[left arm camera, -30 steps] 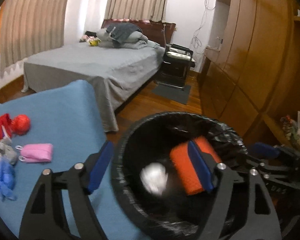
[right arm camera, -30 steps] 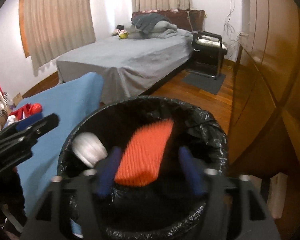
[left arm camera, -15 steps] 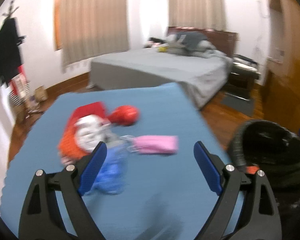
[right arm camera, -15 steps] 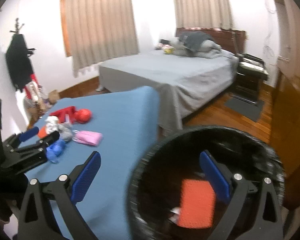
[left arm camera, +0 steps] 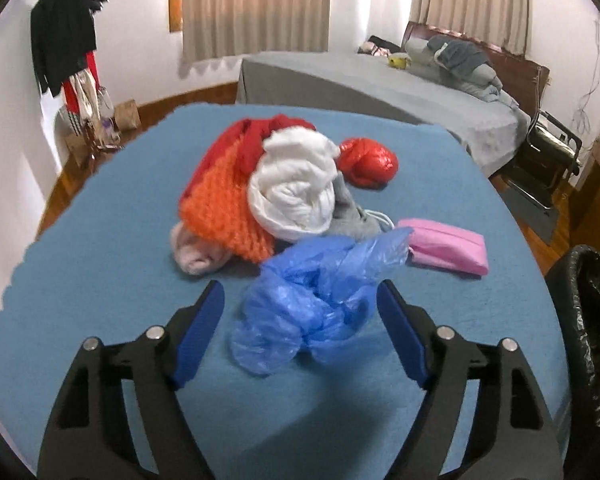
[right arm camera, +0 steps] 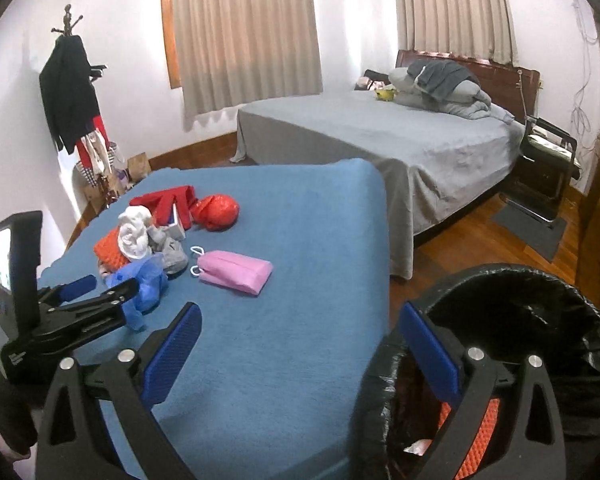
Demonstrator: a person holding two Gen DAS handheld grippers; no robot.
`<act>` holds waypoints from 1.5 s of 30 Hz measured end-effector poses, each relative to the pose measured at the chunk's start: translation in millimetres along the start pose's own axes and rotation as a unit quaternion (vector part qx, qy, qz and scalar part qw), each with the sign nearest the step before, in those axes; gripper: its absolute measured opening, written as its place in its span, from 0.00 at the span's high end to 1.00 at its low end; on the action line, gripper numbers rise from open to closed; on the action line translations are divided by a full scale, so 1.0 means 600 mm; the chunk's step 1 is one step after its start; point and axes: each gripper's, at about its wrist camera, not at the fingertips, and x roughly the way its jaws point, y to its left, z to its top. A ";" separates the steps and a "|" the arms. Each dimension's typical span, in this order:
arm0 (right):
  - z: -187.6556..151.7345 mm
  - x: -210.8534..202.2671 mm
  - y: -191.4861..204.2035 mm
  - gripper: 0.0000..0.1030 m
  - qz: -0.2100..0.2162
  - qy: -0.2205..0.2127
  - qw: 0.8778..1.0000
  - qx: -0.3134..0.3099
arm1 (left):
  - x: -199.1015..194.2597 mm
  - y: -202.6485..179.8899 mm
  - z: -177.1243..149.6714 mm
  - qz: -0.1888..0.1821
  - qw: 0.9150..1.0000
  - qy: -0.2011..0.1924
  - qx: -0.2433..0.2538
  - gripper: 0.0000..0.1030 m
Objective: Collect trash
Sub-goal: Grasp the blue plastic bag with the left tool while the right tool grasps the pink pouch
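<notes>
A crumpled, translucent blue plastic bag (left arm camera: pixel 320 300) is seen lying between the spread fingers of the left gripper (left arm camera: pixel 300 320), ungrasped. The right gripper (right arm camera: pixel 300 344) is held wide apart, empty.

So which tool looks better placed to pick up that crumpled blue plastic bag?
Left. The left tool is open around the blue plastic bag; the right tool hangs between table edge and bin.

Blue table cover (left arm camera: pixel 100 240) showing plain. Crumpled plastic bag (left arm camera: pixel 312 300) showing translucent blue; pouch (left arm camera: pixel 448 250) pink; knit piece (left arm camera: pixel 224 212) orange, ribbed; cloth roll (left arm camera: pixel 296 188) white; shiny wrapper ball (left arm camera: pixel 368 162) red. Bin liner (right arm camera: pixel 540 304) showing glossy black. Left gripper (left arm camera: pixel 300 328) and right gripper (right arm camera: pixel 300 356) showing black frames, blue pads.
</notes>
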 end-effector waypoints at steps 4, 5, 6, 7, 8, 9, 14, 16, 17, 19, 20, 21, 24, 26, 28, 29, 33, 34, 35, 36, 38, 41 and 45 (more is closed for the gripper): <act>0.002 0.013 0.002 0.06 -0.002 0.008 1.000 0.001 | 0.023 -0.007 -0.001 -0.011 1.000 0.018 0.003 0.38; 0.002 0.016 0.004 0.06 -0.002 0.009 1.000 0.000 | 0.028 -0.008 0.000 -0.017 1.000 0.025 0.005 0.43; 0.003 0.019 0.005 0.06 -0.001 0.011 1.000 0.000 | 0.031 -0.010 -0.003 -0.020 0.999 0.026 0.006 0.46; 0.004 0.022 0.007 0.06 0.000 0.011 1.000 0.001 | 0.032 -0.011 -0.002 -0.022 0.999 0.026 0.007 0.49; 0.007 0.026 0.009 0.06 0.002 0.012 1.000 0.002 | 0.031 -0.009 0.000 -0.024 0.999 0.024 0.007 0.53; 0.009 0.028 0.011 0.06 0.003 0.012 1.000 0.003 | 0.029 -0.009 -0.001 -0.025 0.999 0.022 0.006 0.55; 0.023 0.056 0.022 0.07 0.006 0.019 1.000 0.011 | -0.004 -0.004 0.007 -0.036 0.999 -0.013 0.009 0.61; 0.029 0.073 0.030 0.08 0.009 0.024 1.000 0.016 | -0.023 -0.002 0.010 -0.036 0.999 -0.030 0.014 0.61; 0.032 0.083 0.034 0.08 0.010 0.027 0.999 0.018 | -0.031 0.001 0.014 -0.036 0.999 -0.039 0.015 0.61; 0.036 0.109 0.043 0.11 0.007 0.038 0.999 0.023 | -0.042 0.011 0.021 -0.033 0.998 -0.050 0.012 0.61; 0.039 0.126 0.048 0.12 0.007 0.045 0.999 0.026 | -0.045 0.013 0.023 -0.032 0.998 -0.053 0.013 0.61; 0.038 0.137 0.051 0.13 0.005 0.049 0.998 0.027 | -0.048 0.013 0.024 -0.028 0.998 -0.057 0.014 0.61; 0.040 0.176 0.062 0.19 -0.005 0.068 0.998 0.020 | -0.052 0.020 0.028 -0.018 0.998 -0.062 0.019 0.61; 0.040 0.192 0.067 0.22 -0.008 0.077 0.997 0.019 | -0.053 0.023 0.028 -0.014 0.998 -0.062 0.020 0.61; 0.038 0.210 0.072 0.25 -0.013 0.091 0.996 0.012 | -0.052 0.026 0.028 -0.011 0.998 -0.062 0.018 0.61; 0.037 0.217 0.073 0.25 -0.013 0.097 0.995 0.009 | -0.051 0.028 0.028 -0.009 0.998 -0.062 0.016 0.61; 0.020 0.236 0.084 0.34 -0.002 0.125 0.992 -0.006 | -0.050 0.030 0.026 -0.005 0.998 -0.062 0.015 0.60; 0.015 0.235 0.085 0.38 0.002 0.128 0.992 -0.010 | -0.049 0.032 0.025 -0.005 0.998 -0.061 0.014 0.60; 0.010 0.230 0.088 0.40 0.003 0.123 0.992 -0.019 | -0.049 0.032 0.024 -0.004 0.998 -0.061 0.013 0.60; 0.008 0.227 0.089 0.50 0.010 0.121 0.992 -0.020 | -0.049 0.033 0.025 -0.003 0.998 -0.060 0.012 0.60; 0.010 0.223 0.089 0.71 0.024 0.119 0.992 -0.019 | -0.050 0.031 0.022 -0.002 0.998 -0.060 0.010 0.60; 0.016 0.210 0.084 0.86 0.048 0.115 0.992 -0.009 | -0.053 0.034 0.022 -0.001 0.998 -0.061 0.008 0.60; 0.027 0.173 0.078 0.88 0.063 0.091 0.994 -0.005 | -0.063 0.032 0.024 0.004 0.998 -0.067 0.008 0.60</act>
